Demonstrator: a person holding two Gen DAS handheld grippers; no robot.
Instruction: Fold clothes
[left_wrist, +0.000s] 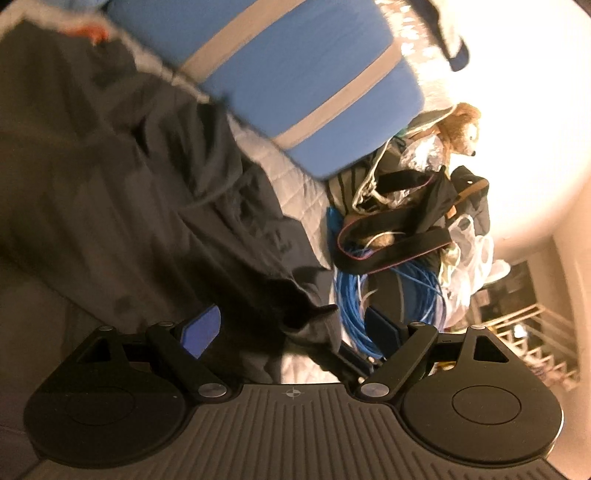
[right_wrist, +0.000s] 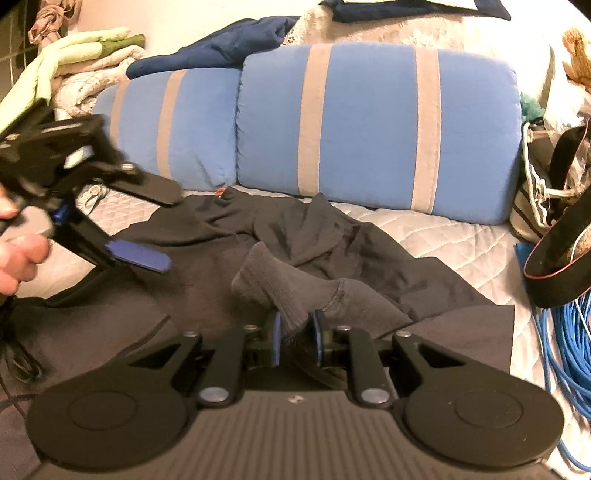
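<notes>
Charcoal fabric dominates the bed: a dark sweatshirt (right_wrist: 295, 236) lies rumpled across a pale quilted bedspread (right_wrist: 450, 236), its body spreading toward six o'clock in the right wrist view and its upper part bunched toward twelve, just short of two blue bolsters with grey stripes (right_wrist: 369, 122). The right gripper (right_wrist: 297, 334) has its jaws drawn nearly together on the ribbed cuff (right_wrist: 273, 280) of one sleeve, the knit standing up between the blue pads (right_wrist: 275, 339), a hold that looks meant to carry the sleeve across the garment. At nine o'clock, the left gripper (right_wrist: 162, 229) hangs above the cloth in a person's hand (right_wrist: 18, 254), jaws spread wide and nothing between them; its own camera shows the same gap, with a dark fold of the sweatshirt (left_wrist: 310, 321) between the fingers but apart from both, the gripper (left_wrist: 295, 325) perhaps placed to take a second corner. At three o'clock in the right wrist view, coiled blue cable (right_wrist: 569, 350) and a black strap (right_wrist: 554, 266) crowd the bed's edge beside the garment, close enough to snag a swung sleeve. Whether the sleeve is being lifted for a fold or laid down after one, the creased cloth fits both.
</notes>
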